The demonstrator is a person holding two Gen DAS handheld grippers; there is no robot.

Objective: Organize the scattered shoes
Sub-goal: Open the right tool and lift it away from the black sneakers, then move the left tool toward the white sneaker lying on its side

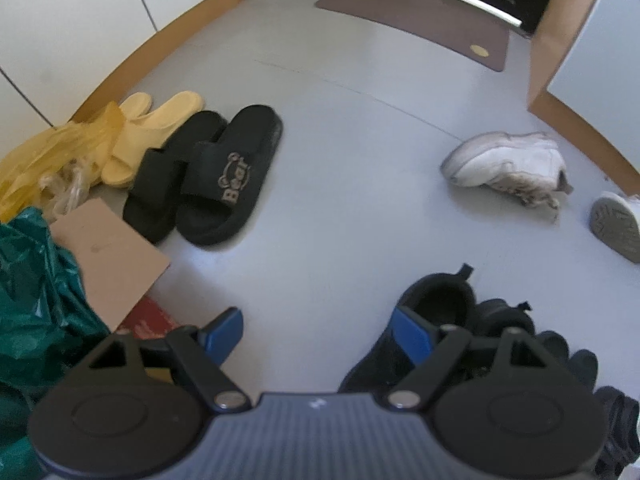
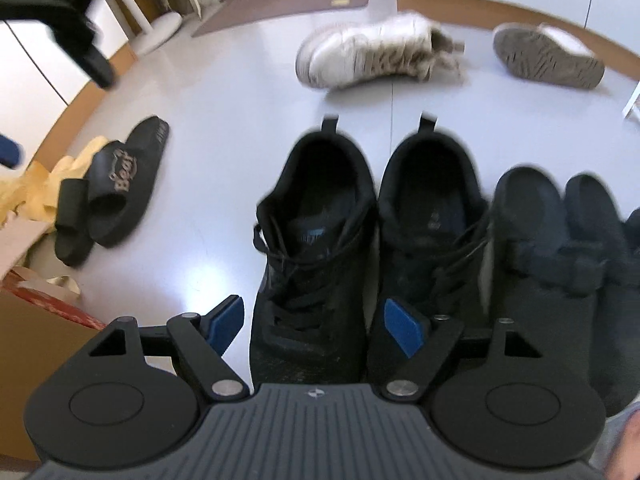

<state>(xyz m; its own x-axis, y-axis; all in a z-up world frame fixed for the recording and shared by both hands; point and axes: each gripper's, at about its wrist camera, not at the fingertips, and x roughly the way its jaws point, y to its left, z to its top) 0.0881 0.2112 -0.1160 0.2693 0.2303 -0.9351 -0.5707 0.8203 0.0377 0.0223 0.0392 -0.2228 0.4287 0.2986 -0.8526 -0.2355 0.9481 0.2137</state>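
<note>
Black laced sneakers (image 2: 360, 240) paired, heels up — both claws (image 2: 320, 324) (image 1: 320, 330) apart, empty.

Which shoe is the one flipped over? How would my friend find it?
Start at the brown doormat by the door, then look across the grey floor to the two white sneakers. The flipped sneaker lies farthest right, near the wall. Its neighbour, the other white sneaker, shows its laces, but this one shows its grey ridged sole.
</note>
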